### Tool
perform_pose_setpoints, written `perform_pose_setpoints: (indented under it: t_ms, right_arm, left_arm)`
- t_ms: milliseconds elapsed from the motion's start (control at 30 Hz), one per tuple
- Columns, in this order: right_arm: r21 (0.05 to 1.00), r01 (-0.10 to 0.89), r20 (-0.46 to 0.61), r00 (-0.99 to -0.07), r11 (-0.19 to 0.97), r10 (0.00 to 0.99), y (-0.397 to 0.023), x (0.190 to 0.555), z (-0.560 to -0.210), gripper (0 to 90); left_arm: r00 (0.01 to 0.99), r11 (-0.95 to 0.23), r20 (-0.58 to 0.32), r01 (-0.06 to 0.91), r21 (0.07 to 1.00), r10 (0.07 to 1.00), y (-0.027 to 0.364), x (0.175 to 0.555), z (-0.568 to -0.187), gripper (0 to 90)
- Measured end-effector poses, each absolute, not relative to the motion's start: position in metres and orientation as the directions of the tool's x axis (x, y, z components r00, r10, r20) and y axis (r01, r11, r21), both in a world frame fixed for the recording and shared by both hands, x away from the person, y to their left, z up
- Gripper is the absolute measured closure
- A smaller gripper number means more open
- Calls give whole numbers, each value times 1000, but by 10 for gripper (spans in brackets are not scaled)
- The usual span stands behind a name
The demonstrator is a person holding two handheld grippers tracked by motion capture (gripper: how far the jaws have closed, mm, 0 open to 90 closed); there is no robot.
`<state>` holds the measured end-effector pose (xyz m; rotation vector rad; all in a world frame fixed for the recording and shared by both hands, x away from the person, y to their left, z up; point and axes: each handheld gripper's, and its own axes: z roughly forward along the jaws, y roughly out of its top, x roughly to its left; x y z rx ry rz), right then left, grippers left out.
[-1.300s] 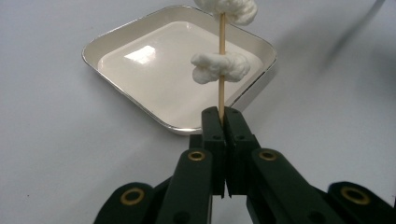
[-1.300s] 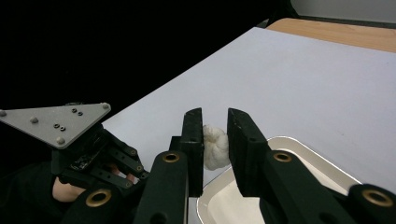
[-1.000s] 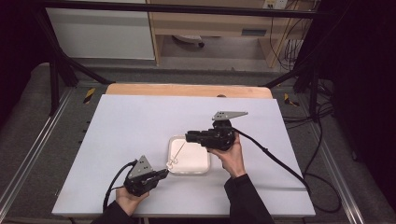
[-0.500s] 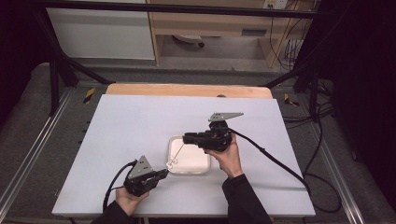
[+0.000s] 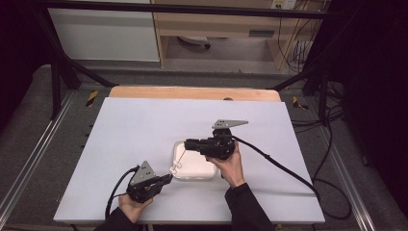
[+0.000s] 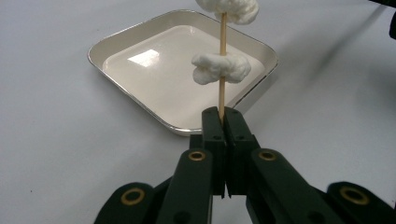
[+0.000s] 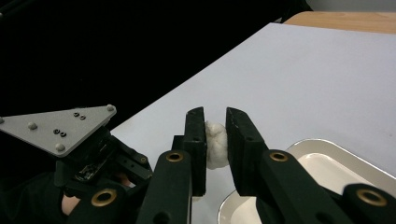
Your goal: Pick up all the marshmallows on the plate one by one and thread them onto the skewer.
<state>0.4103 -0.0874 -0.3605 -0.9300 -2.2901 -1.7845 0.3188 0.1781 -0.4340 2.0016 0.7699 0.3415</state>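
While the left hand-held gripper (image 6: 223, 120) clamps the skewer (image 6: 222, 70), the right hand-held gripper (image 7: 215, 128) pinches its fluffy white marshmallow (image 7: 215, 142).

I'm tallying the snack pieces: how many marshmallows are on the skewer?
2 in the left gripper view, both on the skewer over the tray: a lower marshmallow and an upper marshmallow cut off by the frame's top edge; more could sit beyond it.

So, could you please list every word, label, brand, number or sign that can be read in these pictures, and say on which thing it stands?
No text can be read anywhere.
The tray, the skewer and both grippers carry no lettering.
The yellow-and-black striped markers on the floor are warning stripes without words.
The pale panel on the far shelf is too small and blurred to read.
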Motion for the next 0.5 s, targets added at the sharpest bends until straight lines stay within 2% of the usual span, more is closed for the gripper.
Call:
perform_pose_setpoints:
  t_ms: [500]
  right_arm:
    - [851, 515, 442, -808, 102, 390, -82, 405, -367, 797]
  left_arm:
    - [762, -366, -60, 377, 851, 645, 178, 317, -433, 890]
